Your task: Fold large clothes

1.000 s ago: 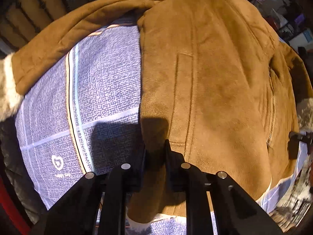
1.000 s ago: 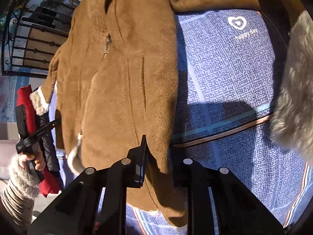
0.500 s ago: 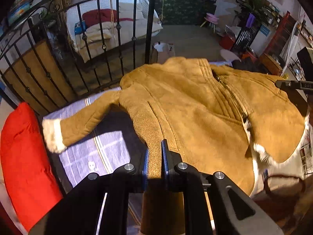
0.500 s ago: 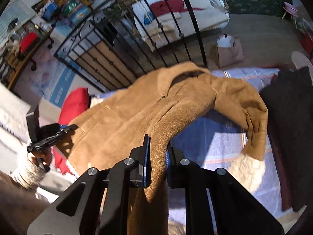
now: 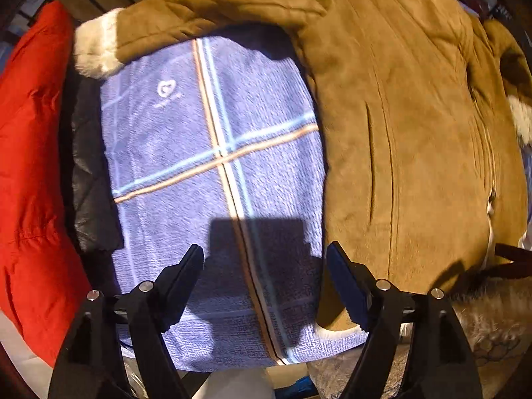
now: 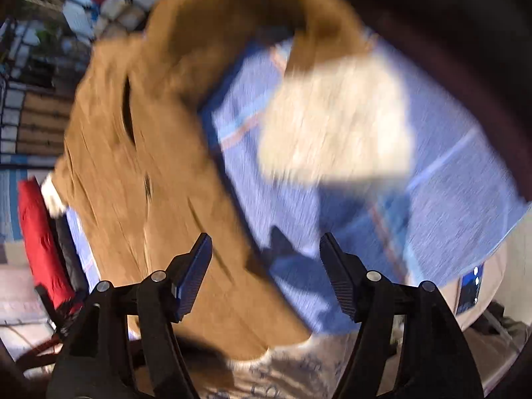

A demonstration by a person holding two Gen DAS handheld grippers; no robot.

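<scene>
Folding has barely begun: the tan suede coat (image 5: 409, 126) lies spread out front side up on a blue plaid blanket (image 5: 212, 153), one fleece-cuffed sleeve (image 5: 206, 10) stretched along the far edge toward the left, and no fold is yet visible in its body. Sleeves and sides all remain to be brought in, by this view. The left claw (image 5: 264, 284) hangs over bare blanket near the close edge, its jaws opening with nothing between them; the coat's left edge and white-lined hem sit just right of its right finger (image 5: 345, 286). In the blurred right wrist view, the right claw (image 6: 264, 272) likewise has its jaws opening and empty, hovering over the coat's right edge, with the other sleeve's pale fleece cuff (image 6: 335, 123) lying on the blanket farther off. A red padded garment (image 5: 30, 166) and a dark quilted one (image 5: 89, 173) rest beside the blanket at far left. Whether the blanket covers a bench cannot be told.
</scene>
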